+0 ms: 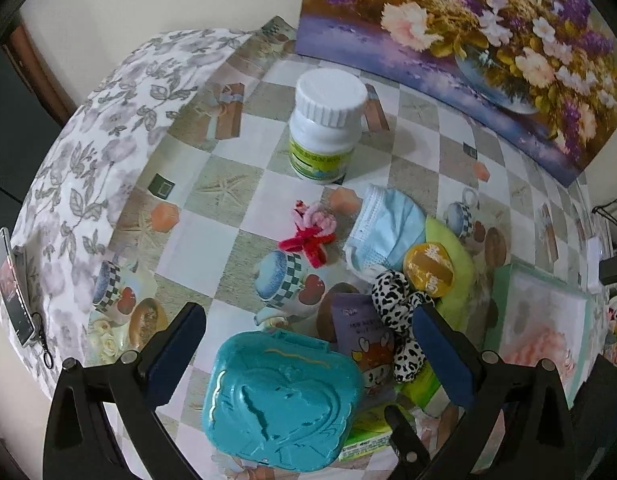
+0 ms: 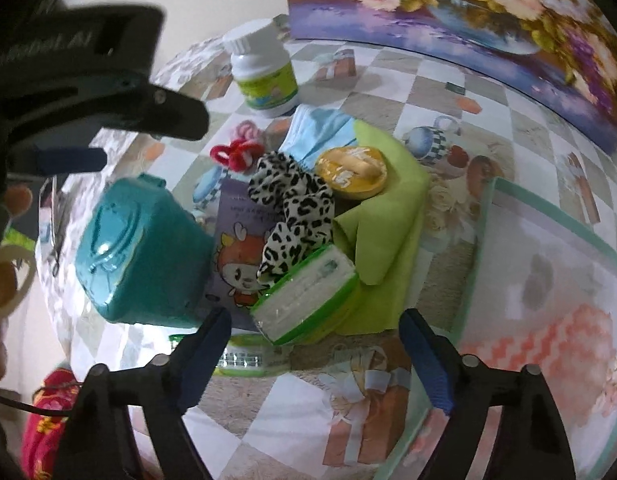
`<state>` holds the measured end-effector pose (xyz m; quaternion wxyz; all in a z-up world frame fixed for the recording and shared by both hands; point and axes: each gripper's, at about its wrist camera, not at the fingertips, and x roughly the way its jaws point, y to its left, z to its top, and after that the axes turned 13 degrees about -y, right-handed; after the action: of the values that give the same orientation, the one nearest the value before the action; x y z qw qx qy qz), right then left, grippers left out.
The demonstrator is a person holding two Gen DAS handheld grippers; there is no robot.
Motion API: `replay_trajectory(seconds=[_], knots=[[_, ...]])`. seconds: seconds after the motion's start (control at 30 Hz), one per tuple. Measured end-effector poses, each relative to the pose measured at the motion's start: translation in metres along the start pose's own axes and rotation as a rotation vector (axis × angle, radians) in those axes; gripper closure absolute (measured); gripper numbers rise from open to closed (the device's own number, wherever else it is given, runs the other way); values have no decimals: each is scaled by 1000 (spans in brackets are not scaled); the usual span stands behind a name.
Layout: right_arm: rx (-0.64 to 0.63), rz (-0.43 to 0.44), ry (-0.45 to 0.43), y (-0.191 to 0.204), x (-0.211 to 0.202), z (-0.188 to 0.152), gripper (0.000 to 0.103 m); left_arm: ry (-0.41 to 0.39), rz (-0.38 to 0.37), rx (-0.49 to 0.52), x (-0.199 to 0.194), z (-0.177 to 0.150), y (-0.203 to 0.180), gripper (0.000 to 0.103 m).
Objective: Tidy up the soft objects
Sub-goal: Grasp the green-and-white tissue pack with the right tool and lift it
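Note:
My left gripper (image 1: 308, 352) is open above a teal plastic case (image 1: 282, 398); the case lies between its jaws, untouched as far as I can tell. My right gripper (image 2: 316, 350) is open and empty over a green-wrapped tissue pack (image 2: 304, 296). A pile of soft things lies on the table: a leopard-print scrunchie (image 2: 294, 204), a blue face mask (image 1: 388, 232), a green cloth (image 2: 388, 216), a red and pink yarn bow (image 1: 312, 232). A yellow round tin (image 2: 352, 174) sits on the cloth. A purple cartoon packet (image 2: 238, 248) lies under the scrunchie.
A white pill bottle (image 1: 326, 128) stands at the back. A mesh storage box with a green rim (image 2: 548, 300) stands at the right. A floral painting (image 1: 468, 40) leans along the back wall. A phone (image 1: 10, 288) rests on the floral cushion at left.

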<state>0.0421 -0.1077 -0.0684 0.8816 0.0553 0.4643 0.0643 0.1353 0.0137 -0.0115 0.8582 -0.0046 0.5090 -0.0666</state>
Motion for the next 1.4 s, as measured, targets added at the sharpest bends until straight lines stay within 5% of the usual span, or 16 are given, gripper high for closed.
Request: replay_trajectory(seconds=[0.47, 1.4], knots=[[-14, 47, -41, -12, 15, 3, 45, 28, -23, -16, 11, 2, -1, 0], [120, 23, -162, -44, -23, 18, 48, 3, -70, 31, 12, 2, -25, 2]])
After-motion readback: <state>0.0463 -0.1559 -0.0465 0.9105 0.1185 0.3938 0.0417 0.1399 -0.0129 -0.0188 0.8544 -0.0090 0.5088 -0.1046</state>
